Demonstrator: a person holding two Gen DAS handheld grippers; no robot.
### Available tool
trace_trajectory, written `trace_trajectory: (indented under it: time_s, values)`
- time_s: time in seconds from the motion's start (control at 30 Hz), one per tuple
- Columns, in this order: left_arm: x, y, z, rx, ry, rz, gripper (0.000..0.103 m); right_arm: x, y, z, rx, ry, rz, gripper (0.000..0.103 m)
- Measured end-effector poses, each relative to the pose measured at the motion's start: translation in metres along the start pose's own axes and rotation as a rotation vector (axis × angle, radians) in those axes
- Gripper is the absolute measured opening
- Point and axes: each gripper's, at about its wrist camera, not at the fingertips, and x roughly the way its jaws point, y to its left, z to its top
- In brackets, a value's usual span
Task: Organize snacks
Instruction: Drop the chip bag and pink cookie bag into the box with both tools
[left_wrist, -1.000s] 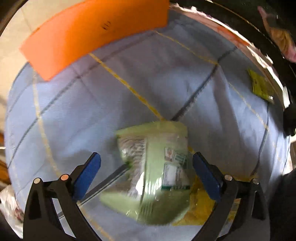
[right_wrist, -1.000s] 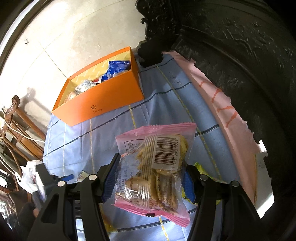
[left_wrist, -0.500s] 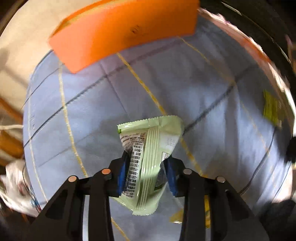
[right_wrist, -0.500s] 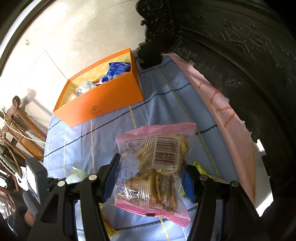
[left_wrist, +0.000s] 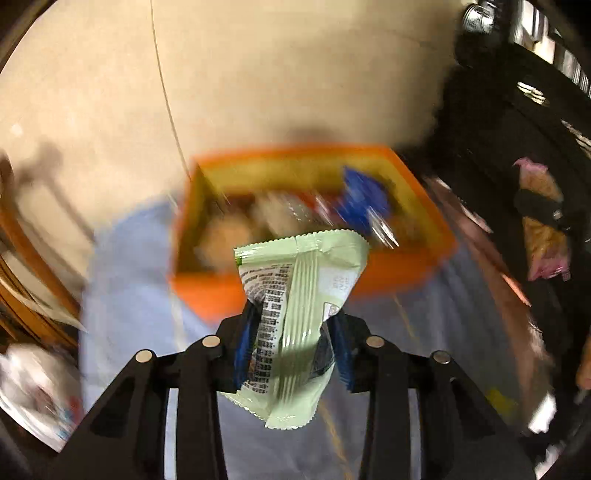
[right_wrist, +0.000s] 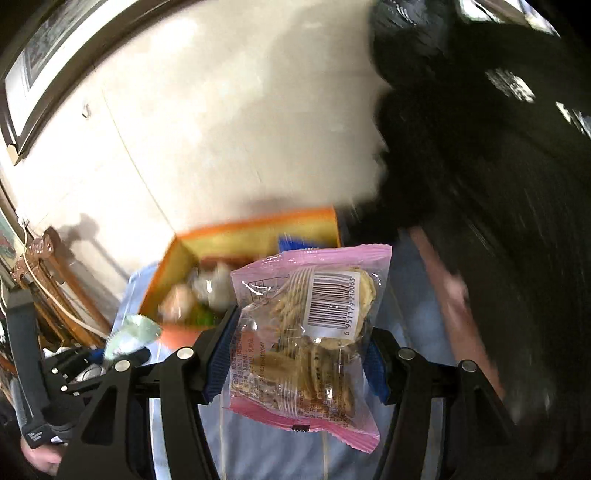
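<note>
Your left gripper (left_wrist: 291, 350) is pinching a pale green snack packet (left_wrist: 295, 317) by its middle, its small print too fine to read. Your right gripper (right_wrist: 295, 354) is clamping a pink cracker packet (right_wrist: 310, 332) whose barcode number is partly cut off. Both packets are hanging above the blue cloth (left_wrist: 129, 302), near the blurred orange box (left_wrist: 306, 229); its contents are smeared. A pale wall (right_wrist: 221, 129) and dark carved furniture (right_wrist: 498, 184) are standing behind.
</note>
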Motion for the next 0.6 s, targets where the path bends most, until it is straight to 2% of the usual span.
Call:
trace_trajectory:
  time_s: [0.03, 0.13, 0.23, 0.27, 0.3, 0.33, 0.37, 0.4, 0.43, 0.5, 0.57, 0.6]
  values:
    - [0.004, 0.002, 0.015, 0.004, -0.013, 0.032, 0.036, 0.007, 0.006, 0.014, -0.021, -0.011, -0.001, 0.061]
    - [0.019, 0.014, 0.046, -0.018, -0.024, 0.037, 0.036, 0.027, 0.022, 0.042, -0.086, -0.036, -0.01, 0.061]
    - [0.032, 0.026, 0.061, -0.048, -0.028, 0.053, 0.038, 0.049, 0.033, 0.055, -0.117, -0.027, 0.012, 0.062]
    - [0.037, 0.03, 0.064, -0.063, -0.034, 0.061, 0.049, 0.059, 0.038, 0.058, -0.143, -0.031, 0.031, 0.072]
    - [0.04, 0.033, 0.069, -0.083, -0.057, 0.073, 0.065, 0.064, 0.042, 0.059, -0.171, -0.039, 0.047, 0.098]
    - [0.04, 0.033, 0.069, -0.118, -0.092, 0.143, 0.097, 0.069, 0.046, 0.059, -0.218, -0.062, 0.034, 0.099]
    - [0.04, 0.033, 0.068, -0.131, -0.105, 0.198, 0.099, 0.07, 0.048, 0.056, -0.236, -0.067, 0.003, 0.099]
    - [0.04, 0.03, 0.064, -0.118, -0.094, 0.216, 0.099, 0.07, 0.048, 0.053, -0.244, -0.041, -0.024, 0.099]
    - [0.037, 0.022, 0.054, -0.058, -0.058, 0.165, 0.099, 0.065, 0.039, 0.046, -0.224, 0.016, -0.01, 0.099]
    - [0.028, 0.012, 0.033, 0.003, -0.034, 0.138, 0.099, 0.05, 0.022, 0.036, -0.157, 0.049, 0.017, 0.099]
    - [0.014, -0.001, -0.003, 0.082, -0.026, 0.125, 0.099, 0.023, -0.004, 0.01, -0.102, 0.067, 0.001, 0.099]
    - [0.01, -0.009, -0.02, 0.115, -0.01, 0.112, 0.099, 0.013, -0.017, -0.006, -0.086, 0.082, -0.037, 0.099]
